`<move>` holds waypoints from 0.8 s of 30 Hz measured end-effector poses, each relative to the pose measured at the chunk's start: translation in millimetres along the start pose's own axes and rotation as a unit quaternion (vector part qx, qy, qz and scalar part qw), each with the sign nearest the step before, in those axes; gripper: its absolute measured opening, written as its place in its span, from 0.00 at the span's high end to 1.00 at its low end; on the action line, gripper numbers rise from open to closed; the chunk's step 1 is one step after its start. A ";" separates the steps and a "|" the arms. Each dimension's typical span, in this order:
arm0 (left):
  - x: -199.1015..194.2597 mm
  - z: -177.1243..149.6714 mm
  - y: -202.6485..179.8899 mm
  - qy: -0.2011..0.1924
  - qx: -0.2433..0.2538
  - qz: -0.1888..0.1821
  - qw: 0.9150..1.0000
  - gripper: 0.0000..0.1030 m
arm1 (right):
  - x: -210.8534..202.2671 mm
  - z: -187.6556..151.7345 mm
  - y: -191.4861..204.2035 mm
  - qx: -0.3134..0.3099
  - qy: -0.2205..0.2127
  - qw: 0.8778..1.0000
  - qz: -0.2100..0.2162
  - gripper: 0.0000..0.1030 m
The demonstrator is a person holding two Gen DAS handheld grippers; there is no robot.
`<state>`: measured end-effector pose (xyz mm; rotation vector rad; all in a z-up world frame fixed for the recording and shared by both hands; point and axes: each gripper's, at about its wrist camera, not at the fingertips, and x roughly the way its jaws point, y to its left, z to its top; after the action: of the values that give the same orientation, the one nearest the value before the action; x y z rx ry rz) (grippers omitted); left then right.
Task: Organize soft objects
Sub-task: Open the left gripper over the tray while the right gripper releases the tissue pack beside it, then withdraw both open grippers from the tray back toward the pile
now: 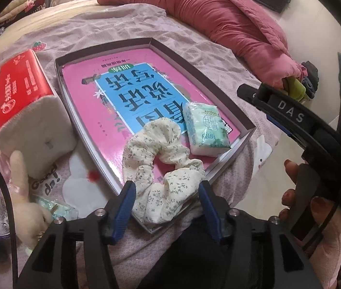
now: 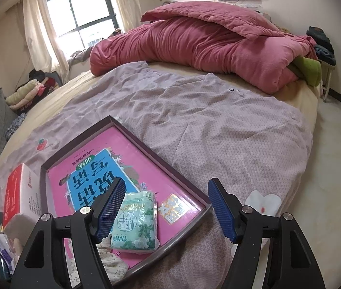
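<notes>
Bedroom, bed [image 2: 218, 125] under mauve sheet. Tray [image 1: 228, 106] mid-frame holds cream floral scrunchie [image 1: 160, 180] at lower centre, over the near rim, beside the mint tissue pack [image 1: 204, 130]. Left gripper [image 1: 168, 192] apart, straddling the scrunchie, unclamped. Right gripper [image 2: 165, 207] apart, empty. Lift straight out; don't snag fabric.

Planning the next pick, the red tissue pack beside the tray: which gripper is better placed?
Left gripper: the red tissue pack lies on its side of the tray, nearer than to the right gripper.
</notes>
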<state>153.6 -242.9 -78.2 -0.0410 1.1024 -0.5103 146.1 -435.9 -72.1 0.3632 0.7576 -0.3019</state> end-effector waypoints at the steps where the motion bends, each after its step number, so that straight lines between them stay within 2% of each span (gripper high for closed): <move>1: -1.4 -0.1 0.3 -0.002 0.000 0.000 1.000 0.46 | 0.0 -0.1 0.3 -0.001 0.000 1.000 -0.001 0.30; 9: -27.6 3.1 6.7 -0.034 -0.008 0.001 0.999 0.43 | -0.5 0.1 0.6 -0.001 -0.002 1.000 0.000 0.30; 17: -65.6 -2.2 20.4 -0.077 -0.031 0.044 0.996 0.38 | -2.8 0.7 1.2 -0.004 -0.007 1.000 0.001 0.28; 20: -80.4 -9.8 27.2 -0.091 -0.043 0.065 0.993 0.37 | -10.5 1.2 5.1 -0.014 -0.026 1.000 0.003 0.28; 24: -96.8 -19.0 43.6 -0.098 -0.064 0.068 0.991 0.37 | -25.5 1.1 14.5 -0.035 -0.065 0.997 0.010 0.27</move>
<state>119.8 -160.2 -17.8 -0.1253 0.9371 -0.3049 134.8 -419.9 -50.2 0.2812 0.6353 -0.2763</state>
